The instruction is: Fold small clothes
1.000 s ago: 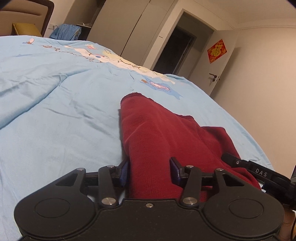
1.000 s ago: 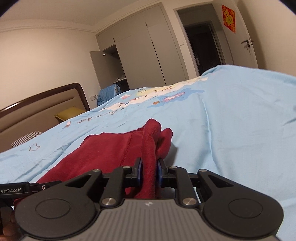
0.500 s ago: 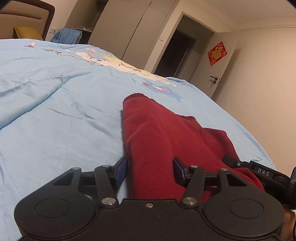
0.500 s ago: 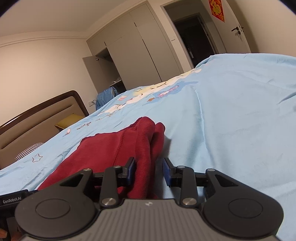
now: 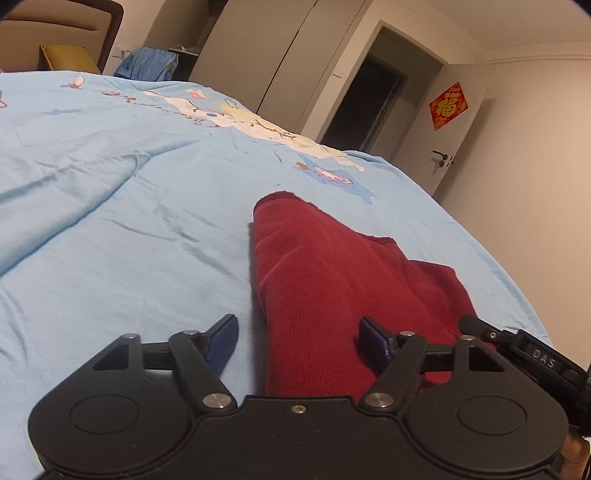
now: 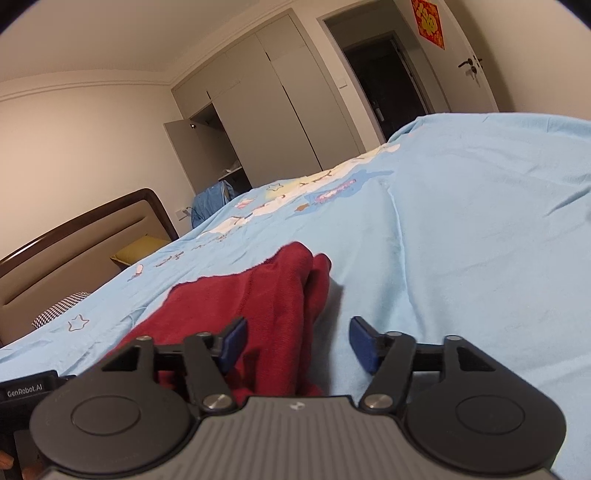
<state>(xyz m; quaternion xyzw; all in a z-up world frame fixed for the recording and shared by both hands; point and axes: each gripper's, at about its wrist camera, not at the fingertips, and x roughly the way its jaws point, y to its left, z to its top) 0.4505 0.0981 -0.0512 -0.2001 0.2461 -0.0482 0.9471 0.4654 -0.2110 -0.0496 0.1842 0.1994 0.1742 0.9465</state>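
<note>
Dark red knitted garment [image 5: 325, 273] lying folded on the light blue bedspread [image 5: 110, 229], stretched lengthwise away from the left gripper [image 5: 299, 343] and reaching in between its fingers. Jaws of that gripper spread wide, nothing clamped: left blue pad [image 5: 223, 339] over bare bedspread just beside the cloth's left edge, right pad against or just above the knit, contact not certain. Far end of the garment a rounded cuff-like fold straight ahead; a wider flap spreading to the right, toward the other tool's black body marked DAS.

From the right wrist view, same garment [image 6: 258, 295] ahead and to the left of the right gripper [image 6: 297, 341], bunched in a thick fold that runs in between the fingers nearer the left one. Jaws spread wide here too, gripping nothing: left pad [image 6: 232, 341] over the red knit, right pad over bare bedspread [image 6: 461, 240], apart from the cloth.

Farther out: cartoon print across the bedspread, brown headboard [image 6: 85, 236] far left, grey wardrobe [image 6: 266, 103] ahead, dark doorway and red wall decoration [image 6: 428, 22] beyond.
</note>
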